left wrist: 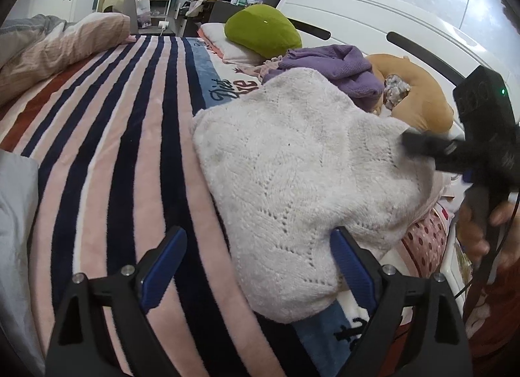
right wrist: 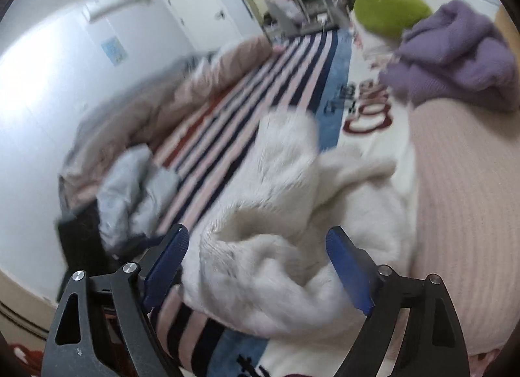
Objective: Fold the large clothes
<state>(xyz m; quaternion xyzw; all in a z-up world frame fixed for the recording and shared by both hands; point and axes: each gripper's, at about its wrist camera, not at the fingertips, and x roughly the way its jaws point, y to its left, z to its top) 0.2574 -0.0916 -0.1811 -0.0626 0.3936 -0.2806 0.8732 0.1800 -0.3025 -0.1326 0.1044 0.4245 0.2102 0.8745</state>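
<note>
Left wrist view shows a cream knitted sweater (left wrist: 292, 181) with a fuzzy surface and a lacy zigzag openwork pattern, lying in a rounded, folded mound on a plush striped blanket (left wrist: 130, 136) banded in pink, navy, white and rust. The left gripper (left wrist: 256, 263) is spread wide, its ribbed blue fingertips (left wrist: 164, 263) apart; the right-side pad touches the sweater's near edge, and nothing is clamped between them. At the sweater's far right edge the right gripper (left wrist: 422, 146) appears as a dark, blurred shape, held in a hand (left wrist: 481, 230). Behind the sweater sit a crumpled purple knit garment (left wrist: 341, 68), a smooth lime-green cushion (left wrist: 263, 30) and a tan curved pillow (left wrist: 419, 97) against the white headboard (left wrist: 373, 16). A pinkish ribbed quilt (left wrist: 61, 48) is bunched along the blanket's left side. The right wrist view is motion-blurred: the right gripper (right wrist: 260, 266) has its jaws released and wide apart, with the sweater (right wrist: 286, 230) bunched in soft furry folds just ahead of and between the blue pads (right wrist: 349, 269), ungrasped. A pink ribbed fabric (right wrist: 461, 214) lies to its right, a grey crumpled garment (right wrist: 136, 188) to its left, and the purple knit (right wrist: 455, 55) and green cushion (right wrist: 386, 9) beyond.
</note>
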